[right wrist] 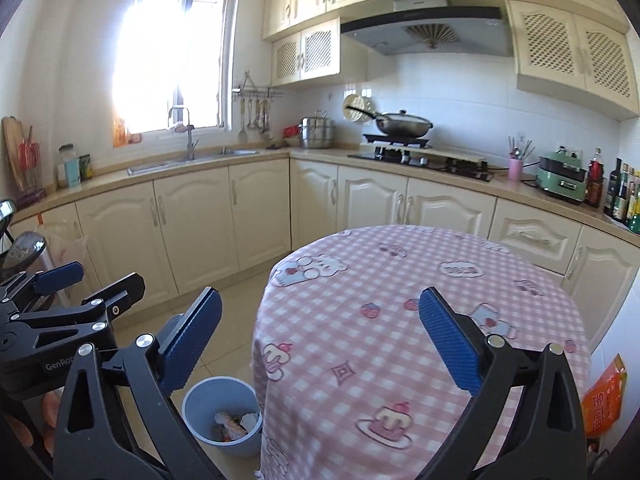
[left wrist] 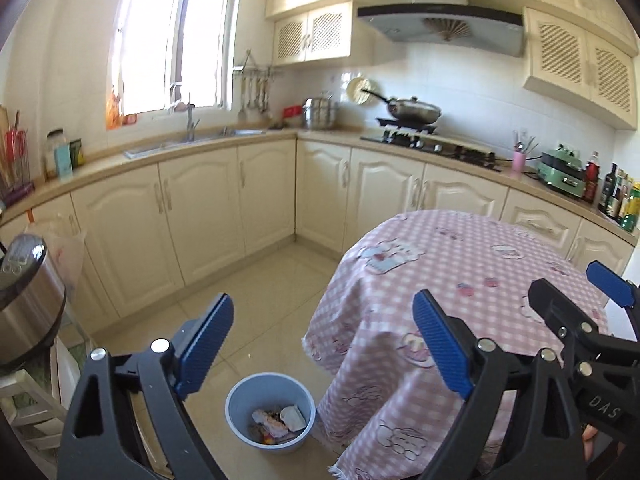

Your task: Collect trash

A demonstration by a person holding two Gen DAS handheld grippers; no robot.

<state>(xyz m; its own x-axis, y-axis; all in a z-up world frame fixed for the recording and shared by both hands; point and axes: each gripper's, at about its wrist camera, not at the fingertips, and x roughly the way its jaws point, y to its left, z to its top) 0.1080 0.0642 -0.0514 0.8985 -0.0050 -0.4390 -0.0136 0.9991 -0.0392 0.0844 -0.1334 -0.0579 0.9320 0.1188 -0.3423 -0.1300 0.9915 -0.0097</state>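
Blue-padded left gripper and right gripper gape wide; both empty.

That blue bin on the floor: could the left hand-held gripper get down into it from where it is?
Probably yes. The left hand-held gripper is open and empty, the blue bin stands uncovered beside the table, and nothing lies between them.

table under pink checked cloth | wok on stove | sink below window | pink cup beside green appliance | bottles far right
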